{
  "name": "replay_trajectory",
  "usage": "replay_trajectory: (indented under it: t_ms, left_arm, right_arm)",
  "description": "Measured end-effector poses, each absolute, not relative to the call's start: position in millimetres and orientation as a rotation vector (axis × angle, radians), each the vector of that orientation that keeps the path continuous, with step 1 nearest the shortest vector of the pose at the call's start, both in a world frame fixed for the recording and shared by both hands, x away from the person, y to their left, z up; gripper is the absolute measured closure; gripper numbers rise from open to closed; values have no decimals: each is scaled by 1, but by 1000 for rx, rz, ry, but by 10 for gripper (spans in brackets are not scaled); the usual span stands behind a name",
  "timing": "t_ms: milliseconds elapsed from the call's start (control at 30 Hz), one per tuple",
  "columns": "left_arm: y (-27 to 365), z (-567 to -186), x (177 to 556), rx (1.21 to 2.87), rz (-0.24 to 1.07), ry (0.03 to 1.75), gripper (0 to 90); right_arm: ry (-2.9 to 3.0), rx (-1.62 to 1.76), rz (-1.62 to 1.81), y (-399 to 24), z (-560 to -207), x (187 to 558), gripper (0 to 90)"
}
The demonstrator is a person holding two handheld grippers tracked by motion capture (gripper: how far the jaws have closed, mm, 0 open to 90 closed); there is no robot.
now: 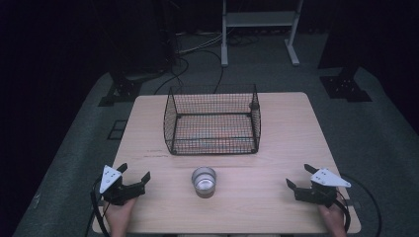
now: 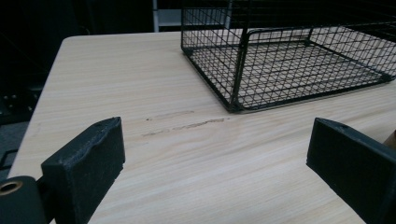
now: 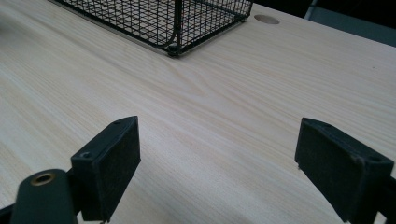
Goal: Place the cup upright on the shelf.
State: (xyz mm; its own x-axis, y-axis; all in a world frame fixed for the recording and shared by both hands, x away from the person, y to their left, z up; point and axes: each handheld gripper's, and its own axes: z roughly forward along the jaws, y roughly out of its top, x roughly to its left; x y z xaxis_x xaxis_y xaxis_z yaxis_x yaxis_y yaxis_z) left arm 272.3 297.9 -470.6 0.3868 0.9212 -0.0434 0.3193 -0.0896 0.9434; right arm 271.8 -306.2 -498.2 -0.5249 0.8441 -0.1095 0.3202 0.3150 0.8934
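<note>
Presently catalogued, one pale wood-grain tabletop with the following items.

Item one: metal cup, round, silvery, standing upright with its mouth up. Position: near the tabletop's 6 o'clock edge, midway between the two claws and well apart from each. Nothing touches it.

Item two: black wire basket, rectangular, open at the top, standing at the tabletop's centre towards 12 o'clock. It lies directly at 12 o'clock from the metal cup, near it but not touching. In the left gripper view the basket stands at 1 o'clock; in the right gripper view one corner of it shows at 11 o'clock.

Item three: left claw, held in a hand at the tabletop's 7 o'clock corner, at 9 o'clock from the cup. State: released, jaws standing wide apart with bare wood between them, as the left gripper view confirms. A grey three-cornered plate sits on top.

Item four: right claw, held in a hand at the tabletop's 5 o'clock corner, at 3 o'clock from the cup. State: released, jaws spread wide over bare tabletop in the right gripper view. A grey plate is likewise mounted on top.

Item five: faint dark scuff marks on the wood, between the left claw and the basket.
</note>
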Motion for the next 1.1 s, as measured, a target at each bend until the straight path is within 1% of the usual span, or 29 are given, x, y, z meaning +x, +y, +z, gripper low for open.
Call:
replay_trajectory:
  t_ms: [633, 1100]
  left_arm:
    - [283, -468, 272, 1671, 711, 1049, 26]
    - [265, -467, 273, 1753, 720, 981, 26]
  right_arm:
    - [2004, 1023, 1166, -306, -498, 272, 135]
    - [2004, 1023, 1164, -306, -498, 271, 134]
